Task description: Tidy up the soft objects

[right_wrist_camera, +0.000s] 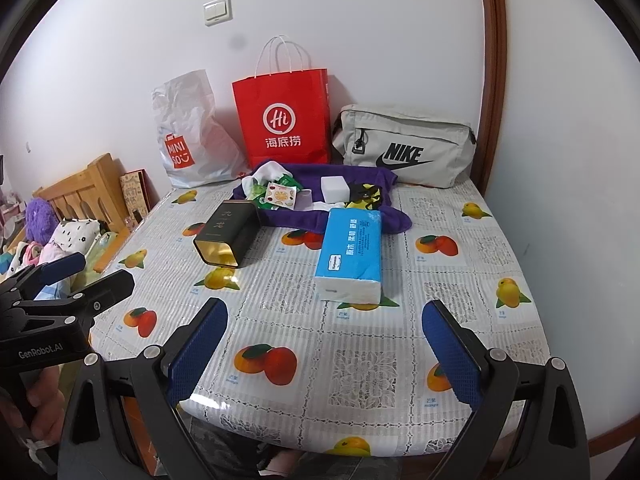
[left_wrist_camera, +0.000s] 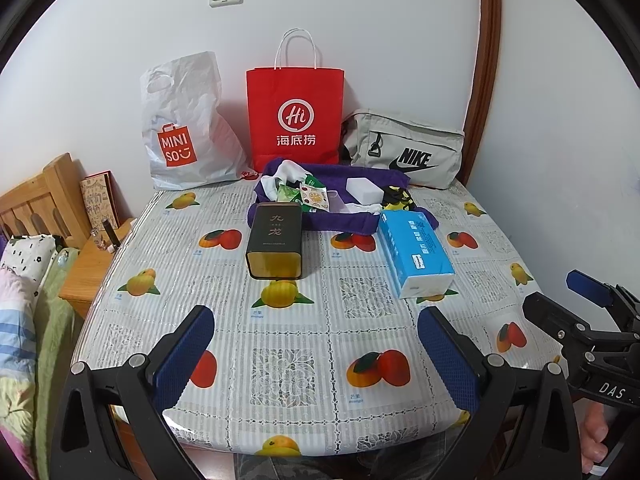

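**Both tongs hovering wide over near table edge**

Left tongs (left_wrist_camera: pixel 316 344) are hanging spread wide above the near edge of the table with the fruit-print plastic cloth (left_wrist_camera: pixel 360 364), gripping nothing. Right tongs (right_wrist_camera: pixel 326 340) are hovering likewise, blue pads far apart, nothing between them. Each pair is showing at the margin of the other's view.

Soft things are lying mid-table toward the far side: a crumpled purple towel (left_wrist_camera: pixel 340 222) is carrying a white sock (left_wrist_camera: pixel 290 172), small printed sachets (left_wrist_camera: pixel 314 196), a white rectangular block (left_wrist_camera: pixel 364 190) and a black-and-yellow cloth item (left_wrist_camera: pixel 396 196). A blue-wrapped pack of paper tissues (right_wrist_camera: pixel 350 254) is lying flat, its far end touching the towel's front right edge. A black and gold rectangular tin (right_wrist_camera: pixel 228 236) is resting on its side at the towel's front left edge.

Along the wall a white crinkled plastic shopping bag (left_wrist_camera: pixel 186 128), a red paper carrier bag (left_wrist_camera: pixel 296 116) and a grey fabric sports pouch (left_wrist_camera: pixel 404 148) are standing in a row.
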The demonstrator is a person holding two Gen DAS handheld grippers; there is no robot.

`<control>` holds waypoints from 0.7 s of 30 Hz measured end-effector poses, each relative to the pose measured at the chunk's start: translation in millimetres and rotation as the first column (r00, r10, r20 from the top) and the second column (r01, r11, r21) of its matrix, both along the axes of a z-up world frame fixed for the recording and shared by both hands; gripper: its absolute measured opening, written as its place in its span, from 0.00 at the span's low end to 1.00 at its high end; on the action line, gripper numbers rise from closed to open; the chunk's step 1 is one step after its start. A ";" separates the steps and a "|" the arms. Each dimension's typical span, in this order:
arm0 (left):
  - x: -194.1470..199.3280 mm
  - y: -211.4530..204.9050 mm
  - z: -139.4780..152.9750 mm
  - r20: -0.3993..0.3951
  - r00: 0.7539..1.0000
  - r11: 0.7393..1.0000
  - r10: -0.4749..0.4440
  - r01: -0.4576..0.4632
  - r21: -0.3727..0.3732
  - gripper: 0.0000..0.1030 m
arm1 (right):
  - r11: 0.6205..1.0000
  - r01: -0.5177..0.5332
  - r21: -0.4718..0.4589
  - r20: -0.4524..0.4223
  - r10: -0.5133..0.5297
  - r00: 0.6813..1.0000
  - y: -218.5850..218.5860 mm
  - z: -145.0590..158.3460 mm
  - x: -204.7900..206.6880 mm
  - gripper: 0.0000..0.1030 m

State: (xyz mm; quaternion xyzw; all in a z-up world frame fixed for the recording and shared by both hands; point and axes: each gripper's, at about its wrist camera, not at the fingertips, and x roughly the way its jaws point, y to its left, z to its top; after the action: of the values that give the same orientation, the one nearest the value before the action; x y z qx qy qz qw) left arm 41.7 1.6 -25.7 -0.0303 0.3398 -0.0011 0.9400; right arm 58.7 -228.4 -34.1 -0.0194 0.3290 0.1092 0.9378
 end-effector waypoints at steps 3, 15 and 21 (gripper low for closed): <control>-0.5 0.2 -0.4 -0.001 1.000 1.000 -0.002 0.002 0.001 1.00 | 1.000 -0.001 -0.001 0.001 0.001 1.000 0.3 -0.1 -0.1 0.94; -0.2 -0.6 -0.1 -0.001 1.000 1.000 0.002 -0.002 -0.001 1.00 | 1.000 -0.002 -0.002 0.001 0.002 1.000 -0.1 0.0 0.0 0.94; -0.6 0.8 -0.6 0.000 1.000 1.000 0.001 -0.001 0.000 1.00 | 1.000 -0.001 -0.003 0.001 0.001 1.000 -0.7 -0.1 -0.7 0.94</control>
State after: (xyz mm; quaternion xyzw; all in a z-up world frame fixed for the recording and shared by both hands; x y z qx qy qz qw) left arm 41.1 2.4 -26.3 -0.0304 0.3399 -0.0005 0.9400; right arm 57.9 -229.1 -34.2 -0.0208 0.3285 0.1091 0.9380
